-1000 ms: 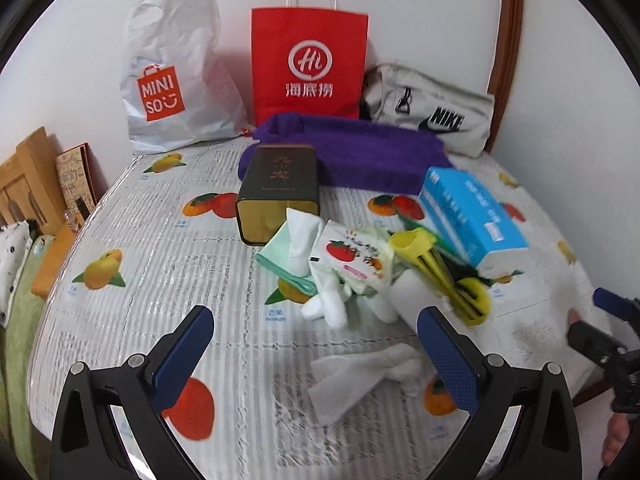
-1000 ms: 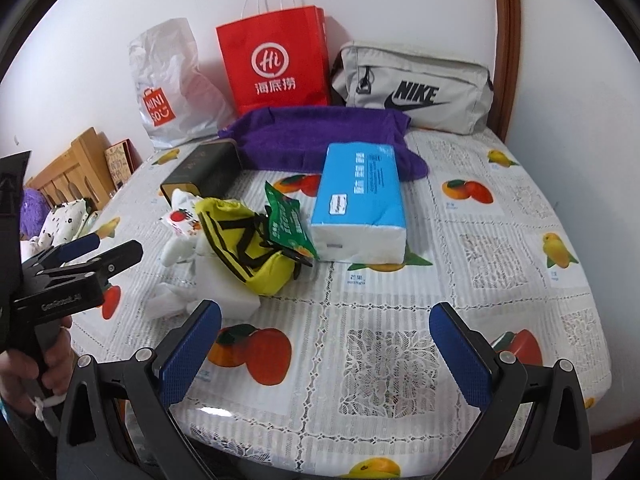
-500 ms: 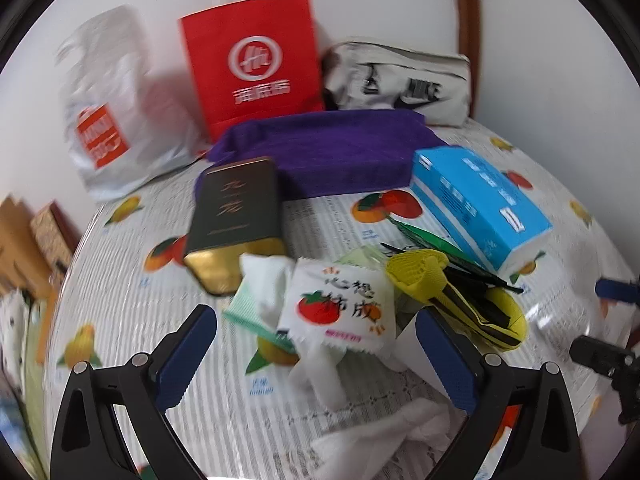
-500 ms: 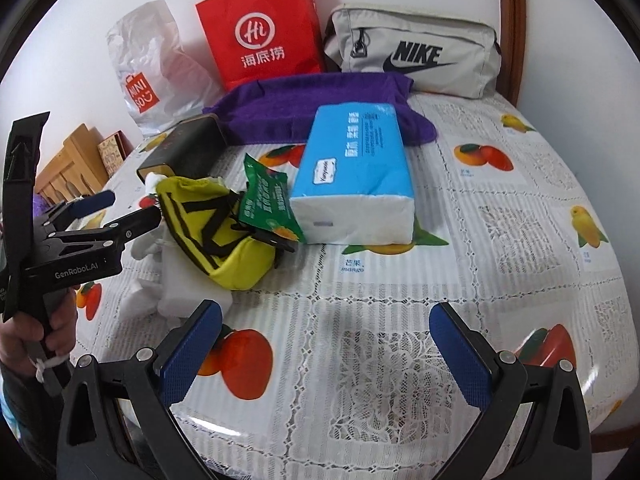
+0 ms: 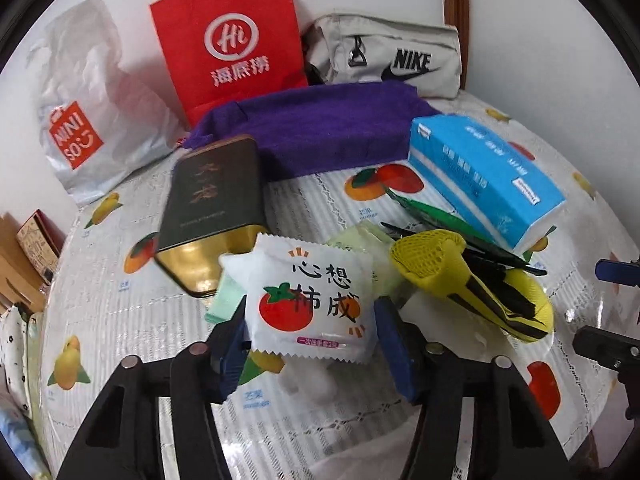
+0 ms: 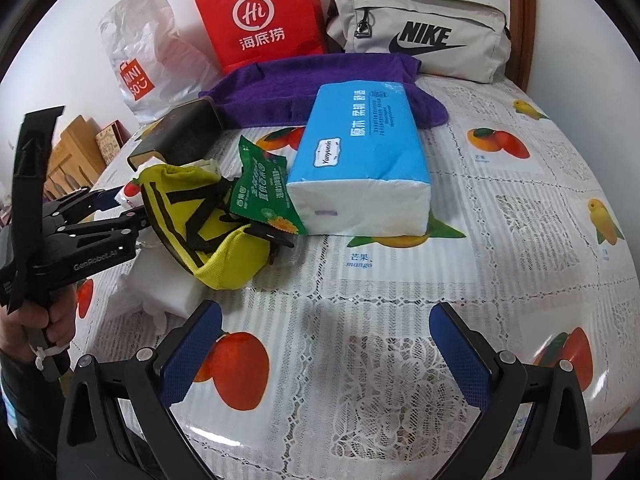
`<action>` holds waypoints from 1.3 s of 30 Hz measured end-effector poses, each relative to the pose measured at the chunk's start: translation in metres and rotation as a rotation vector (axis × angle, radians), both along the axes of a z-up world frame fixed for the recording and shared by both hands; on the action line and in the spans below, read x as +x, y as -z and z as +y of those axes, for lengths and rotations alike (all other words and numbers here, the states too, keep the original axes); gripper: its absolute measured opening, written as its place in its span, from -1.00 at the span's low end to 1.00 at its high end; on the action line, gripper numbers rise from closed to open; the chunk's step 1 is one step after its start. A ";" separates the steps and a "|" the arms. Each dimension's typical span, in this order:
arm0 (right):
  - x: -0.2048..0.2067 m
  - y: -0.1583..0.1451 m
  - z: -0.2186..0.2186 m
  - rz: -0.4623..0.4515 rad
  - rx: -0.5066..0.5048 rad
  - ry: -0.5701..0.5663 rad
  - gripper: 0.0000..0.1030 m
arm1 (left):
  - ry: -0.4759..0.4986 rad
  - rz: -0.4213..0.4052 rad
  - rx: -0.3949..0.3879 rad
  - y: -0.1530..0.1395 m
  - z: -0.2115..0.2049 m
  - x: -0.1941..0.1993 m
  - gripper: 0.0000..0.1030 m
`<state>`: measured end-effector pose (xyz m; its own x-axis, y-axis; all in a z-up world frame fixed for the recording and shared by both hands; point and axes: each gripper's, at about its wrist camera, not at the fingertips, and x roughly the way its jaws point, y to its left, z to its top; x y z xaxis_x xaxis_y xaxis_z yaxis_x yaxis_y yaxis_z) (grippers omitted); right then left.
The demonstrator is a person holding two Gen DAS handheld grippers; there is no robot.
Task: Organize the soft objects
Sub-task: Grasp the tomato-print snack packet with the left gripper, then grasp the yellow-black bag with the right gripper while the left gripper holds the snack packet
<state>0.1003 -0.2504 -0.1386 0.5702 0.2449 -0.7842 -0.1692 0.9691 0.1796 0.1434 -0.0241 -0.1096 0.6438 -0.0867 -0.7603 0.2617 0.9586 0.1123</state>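
Now my left gripper [image 5: 310,344] pinches the white packet [image 5: 310,306] mid-tabletop; right gripper [image 6: 326,354] gapes idle; next, I lift it clear.

Red paper bag [image 5: 232,44], dark tin [image 5: 212,196]

Left black two-finger gripper with blue pads [image 5: 312,336] has its fingers closed in on something; right black, blue-padded gripper [image 6: 326,354] hangs spread wide.
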 end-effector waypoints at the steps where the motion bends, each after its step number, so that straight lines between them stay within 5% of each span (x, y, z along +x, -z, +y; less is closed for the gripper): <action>1: 0.000 -0.001 0.001 -0.003 -0.001 -0.003 0.99 | -0.007 -0.008 -0.014 -0.003 0.004 -0.004 0.00; 25: 0.008 -0.027 0.050 -0.123 0.051 -0.141 0.93 | -0.133 -0.026 -0.202 -0.013 0.068 -0.031 -0.10; 33: 0.026 -0.021 0.095 -0.163 -0.017 -0.246 0.28 | -0.135 -0.019 -0.225 -0.011 0.070 -0.029 -0.09; 37: 0.032 -0.014 0.108 -0.160 -0.055 -0.296 -0.39 | -0.143 -0.014 -0.237 -0.011 0.074 -0.029 -0.10; 39: 0.028 -0.020 0.108 -0.179 -0.048 -0.295 -0.57 | -0.142 -0.014 -0.239 -0.011 0.075 -0.029 -0.10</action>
